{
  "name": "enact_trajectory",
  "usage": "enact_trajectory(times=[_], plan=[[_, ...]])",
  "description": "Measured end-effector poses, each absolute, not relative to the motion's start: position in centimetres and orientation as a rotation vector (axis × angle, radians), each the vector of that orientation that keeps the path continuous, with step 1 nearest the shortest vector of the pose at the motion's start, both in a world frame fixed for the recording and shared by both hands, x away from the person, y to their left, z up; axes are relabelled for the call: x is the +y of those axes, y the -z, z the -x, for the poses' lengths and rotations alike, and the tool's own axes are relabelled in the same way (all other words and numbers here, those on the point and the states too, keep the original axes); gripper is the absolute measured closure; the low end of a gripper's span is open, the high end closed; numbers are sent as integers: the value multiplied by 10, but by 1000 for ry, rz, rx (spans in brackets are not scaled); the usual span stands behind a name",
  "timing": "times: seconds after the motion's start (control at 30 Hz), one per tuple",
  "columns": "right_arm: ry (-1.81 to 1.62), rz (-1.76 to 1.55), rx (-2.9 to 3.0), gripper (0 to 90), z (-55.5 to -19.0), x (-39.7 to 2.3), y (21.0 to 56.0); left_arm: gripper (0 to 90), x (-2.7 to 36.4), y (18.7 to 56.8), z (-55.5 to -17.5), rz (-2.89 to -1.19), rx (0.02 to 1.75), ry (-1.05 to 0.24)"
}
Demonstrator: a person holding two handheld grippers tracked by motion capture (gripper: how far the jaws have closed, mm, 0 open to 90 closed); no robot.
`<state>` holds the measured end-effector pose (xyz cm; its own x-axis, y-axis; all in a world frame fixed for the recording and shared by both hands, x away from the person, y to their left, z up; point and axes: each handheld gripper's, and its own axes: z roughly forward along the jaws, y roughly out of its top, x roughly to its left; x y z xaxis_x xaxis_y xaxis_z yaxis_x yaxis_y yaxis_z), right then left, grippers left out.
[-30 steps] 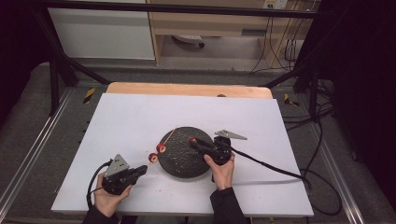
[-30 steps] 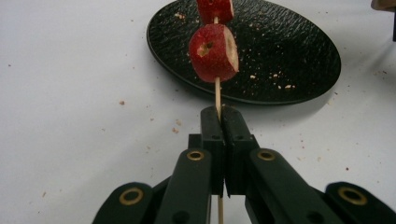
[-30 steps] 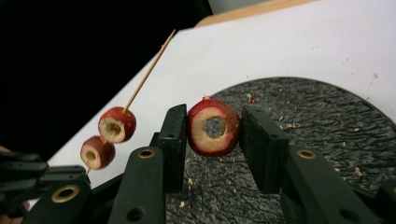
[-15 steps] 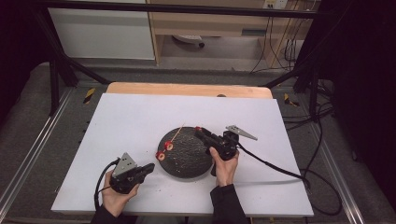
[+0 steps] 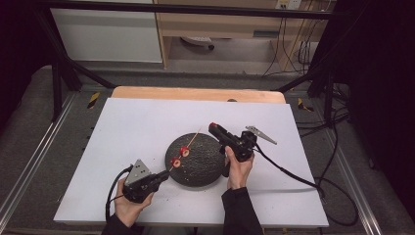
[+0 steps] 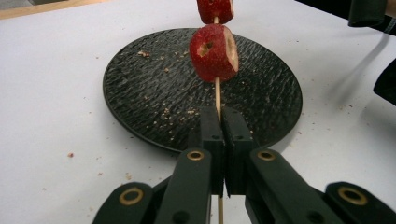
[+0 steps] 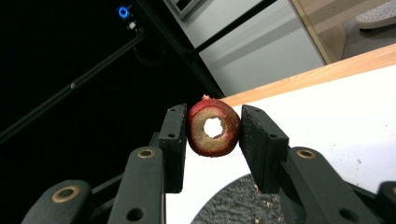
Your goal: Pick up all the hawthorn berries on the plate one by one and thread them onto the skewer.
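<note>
A thin wooden skewer (image 6: 217, 95) carries two red fruit slices (image 6: 215, 52) over a round black plate (image 5: 205, 169). My left gripper (image 6: 223, 135) is shut on the skewer's lower end; from above, that left gripper (image 5: 164, 175) sits at the plate's near-left edge and the skewer (image 5: 192, 139) slants up and away across the plate. My right gripper (image 7: 212, 133) is shut on a red cored fruit ring (image 7: 214, 129), its hole facing the camera. In the high view the right gripper (image 5: 214, 128) hovers above the plate's far-right side, near the skewer's free tip.
The plate rests on a white tabletop (image 5: 127, 127) with a wooden strip (image 5: 195, 93) along its far edge. Crumbs speckle the plate (image 6: 154, 107). Cables trail from both grippers, the right cable (image 5: 293, 176) running off the table's right side. Dark frame rails flank the table.
The left gripper has come in toward the plate's near-left edge and the skewer now slants across the plate. The right gripper rose and moved away to the far right with the fruit ring.
</note>
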<state>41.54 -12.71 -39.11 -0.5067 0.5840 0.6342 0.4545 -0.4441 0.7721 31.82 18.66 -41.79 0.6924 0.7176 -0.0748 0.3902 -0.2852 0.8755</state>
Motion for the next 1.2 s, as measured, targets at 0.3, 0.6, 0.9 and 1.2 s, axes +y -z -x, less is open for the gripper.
enact_trajectory(times=[0.3, 0.6, 0.9, 1.2], plan=[[-2166, -1522, 1521, 628, -420, -132, 385, 885, 175, 416, -316, -1897, 843, -408], [-2203, -1556, 1466, 628, -421, -134, 381, 885, 161, 415, -312, -1891, 814, -398], [-2245, -1578, 1422, 628, -421, -136, 381, 885, 154, 414, -311, -1872, 812, -403], [-2271, -1583, 1409, 628, -419, -137, 379, 885, 150, 415, -311, -1855, 816, -411]])
